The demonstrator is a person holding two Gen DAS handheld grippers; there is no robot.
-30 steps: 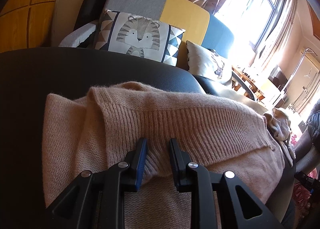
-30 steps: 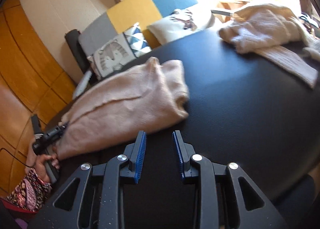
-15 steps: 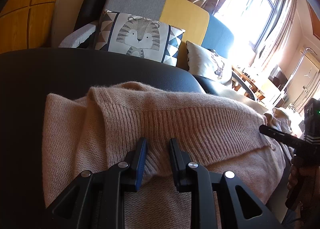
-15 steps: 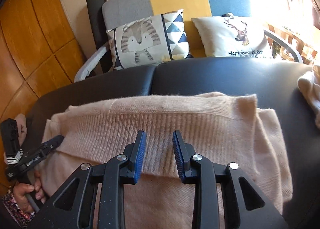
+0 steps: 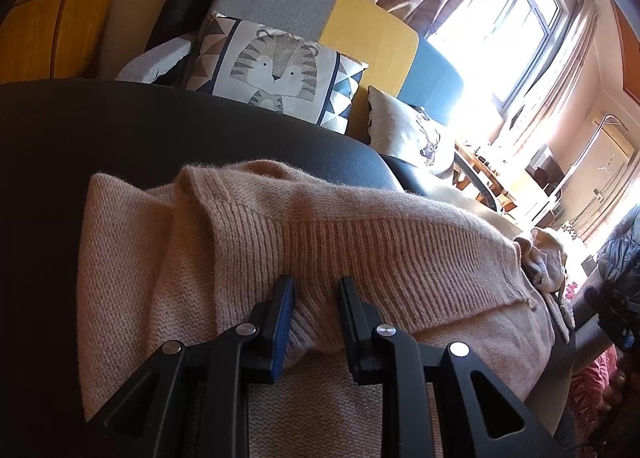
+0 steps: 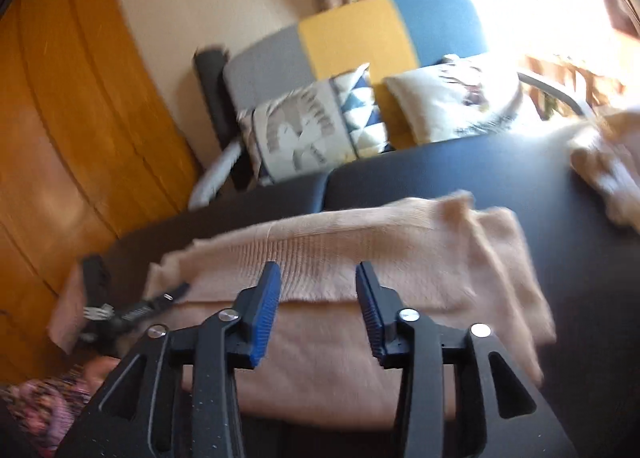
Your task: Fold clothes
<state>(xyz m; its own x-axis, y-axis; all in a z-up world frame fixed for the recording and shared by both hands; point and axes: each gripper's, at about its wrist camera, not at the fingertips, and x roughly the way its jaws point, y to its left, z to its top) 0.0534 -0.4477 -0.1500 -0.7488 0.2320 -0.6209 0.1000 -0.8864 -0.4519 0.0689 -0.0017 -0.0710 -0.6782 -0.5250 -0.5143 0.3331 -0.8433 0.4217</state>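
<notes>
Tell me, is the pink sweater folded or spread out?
Folded: the pink sweater lies doubled, its ribbed hem across the lower layer.

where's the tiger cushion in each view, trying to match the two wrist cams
Left wrist: the tiger cushion sits upper centre, sharp, against the sofa back, beyond the pink sweater.
Right wrist: the tiger cushion is upper centre, motion-blurred, left of the white deer cushion.
Shared landmark: the yellow sofa panel directly behind it.
</notes>
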